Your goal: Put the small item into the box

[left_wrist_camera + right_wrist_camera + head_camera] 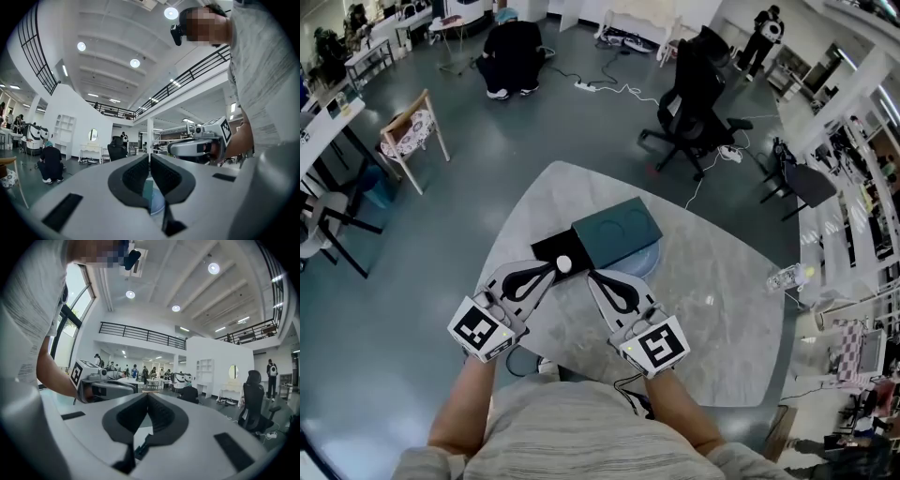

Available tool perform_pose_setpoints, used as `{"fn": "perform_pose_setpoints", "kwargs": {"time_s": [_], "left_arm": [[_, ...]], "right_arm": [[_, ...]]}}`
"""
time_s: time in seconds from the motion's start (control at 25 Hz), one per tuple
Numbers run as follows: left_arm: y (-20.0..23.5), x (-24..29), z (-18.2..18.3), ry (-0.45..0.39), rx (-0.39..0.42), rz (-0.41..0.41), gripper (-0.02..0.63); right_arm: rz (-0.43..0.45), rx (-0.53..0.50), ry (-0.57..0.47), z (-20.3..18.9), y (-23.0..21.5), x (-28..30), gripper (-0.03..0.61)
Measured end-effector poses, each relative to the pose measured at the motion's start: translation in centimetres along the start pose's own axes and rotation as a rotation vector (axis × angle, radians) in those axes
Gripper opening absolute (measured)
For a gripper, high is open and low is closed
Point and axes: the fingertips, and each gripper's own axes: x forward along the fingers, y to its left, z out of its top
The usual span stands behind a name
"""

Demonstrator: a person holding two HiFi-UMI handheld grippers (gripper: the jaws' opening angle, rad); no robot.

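Jaws of the left gripper [150, 161] stand together, with nothing visible between them in its own view. The right gripper [147, 399] is likewise closed and empty. In the head view, the small white round item [564, 264] shows over a flat black square piece [546, 247]. It is right at the left gripper's tips, though contact cannot be told. Just beside it is the dark teal rectangular box [616, 232] on the grey marble table [712, 328].
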Motion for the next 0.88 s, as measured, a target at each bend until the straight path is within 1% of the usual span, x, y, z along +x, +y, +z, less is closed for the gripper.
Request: {"fn": "perform_pose_setpoints", "kwargs": {"time_s": [0.16,0.44,0.6,0.88], "left_arm": [[-1.0,-0.6,1.4,-0.02,0.009,-0.018,0.025],[-2.2,-0.6,2.4,-0.014,0.038,-0.046,0.025],[-2.9,-0.5,2.7,-0.014,0.039,-0.054,0.025],[-3.7,-0.2,2.7,0.002,0.047,-0.059,0.025]], "right_arm": [[-0.013,0.008,-0.036,1.2,0.7,-1.5,0.02],[-0.022,-0.007,-0.004,0.9,0.8,-2.7,0.018],[-0.051,-0.01,-0.004,1.0,0.2,-3.5,0.018],[-0.053,-0.007,-0.015,1.2,-0.2,-5.1,0.018]]}}
